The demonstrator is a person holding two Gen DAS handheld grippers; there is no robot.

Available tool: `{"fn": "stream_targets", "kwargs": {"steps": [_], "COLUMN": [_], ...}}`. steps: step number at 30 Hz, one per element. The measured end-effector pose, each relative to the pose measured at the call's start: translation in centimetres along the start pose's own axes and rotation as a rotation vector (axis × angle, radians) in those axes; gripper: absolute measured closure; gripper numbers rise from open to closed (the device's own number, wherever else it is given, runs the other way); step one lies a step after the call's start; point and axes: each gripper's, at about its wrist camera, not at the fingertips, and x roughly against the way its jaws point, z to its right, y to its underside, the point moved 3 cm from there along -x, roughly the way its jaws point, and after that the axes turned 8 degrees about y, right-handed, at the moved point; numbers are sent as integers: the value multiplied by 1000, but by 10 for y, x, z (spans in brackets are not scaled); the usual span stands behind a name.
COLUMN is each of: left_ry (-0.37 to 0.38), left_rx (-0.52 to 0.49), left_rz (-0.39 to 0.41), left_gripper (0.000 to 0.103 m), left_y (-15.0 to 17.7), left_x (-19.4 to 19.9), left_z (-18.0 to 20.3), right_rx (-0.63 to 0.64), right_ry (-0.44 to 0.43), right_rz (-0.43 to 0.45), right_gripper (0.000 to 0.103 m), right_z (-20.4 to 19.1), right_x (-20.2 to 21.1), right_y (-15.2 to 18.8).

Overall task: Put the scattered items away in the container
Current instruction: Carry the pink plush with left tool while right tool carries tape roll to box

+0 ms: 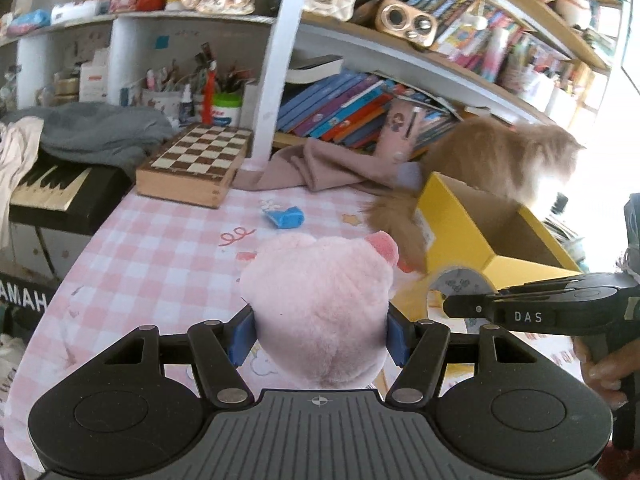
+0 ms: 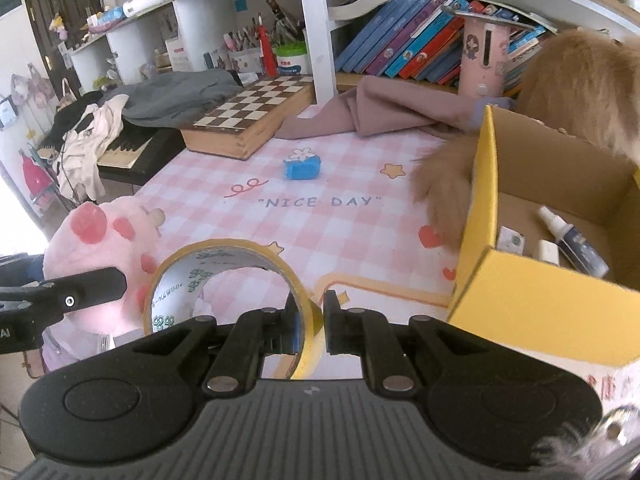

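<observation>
My left gripper (image 1: pixel 320 334) is shut on a pink plush pig (image 1: pixel 320 304), held above the pink checked tablecloth (image 1: pixel 160 264); the pig also shows in the right wrist view (image 2: pixel 104 248). My right gripper (image 2: pixel 310 316) is shut on the rim of a yellow tape roll (image 2: pixel 224 280), which also shows in the left wrist view (image 1: pixel 460 280). The yellow cardboard box (image 2: pixel 540 300) stands open to the right, holding a small bottle (image 2: pixel 572 244) and small white items. A small blue item (image 2: pixel 302 168) lies mid-table.
A ginger cat (image 1: pixel 500 156) stands at the box's far side, its tail (image 2: pixel 444 188) hanging by the box's left wall. A chessboard box (image 1: pixel 192 164), a folded mauve cloth (image 2: pixel 380 112), a keyboard (image 1: pixel 52 188) and book shelves line the back.
</observation>
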Motion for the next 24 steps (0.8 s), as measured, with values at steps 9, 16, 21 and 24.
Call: {"fn": "stream_targets", "kwargs": {"steps": [9, 16, 21, 24], "left_ry": [78, 125, 167, 203], "left_rx": [-59, -90, -100, -105], "left_rz": [-19, -40, -54, -73], "left_gripper": [40, 40, 40, 40], "left_y": [14, 25, 32, 37], "left_x": [25, 32, 36, 34], "left_z": [21, 30, 36, 42], "right_rx": [-66, -118, -142, -157], "right_ry": [31, 71, 108, 138], "right_rz": [7, 5, 9, 5], "right_gripper": [92, 92, 92, 92], "right_z": [0, -1, -1, 3], "right_x": [45, 63, 77, 85], "right_y": [34, 54, 68, 77]}}
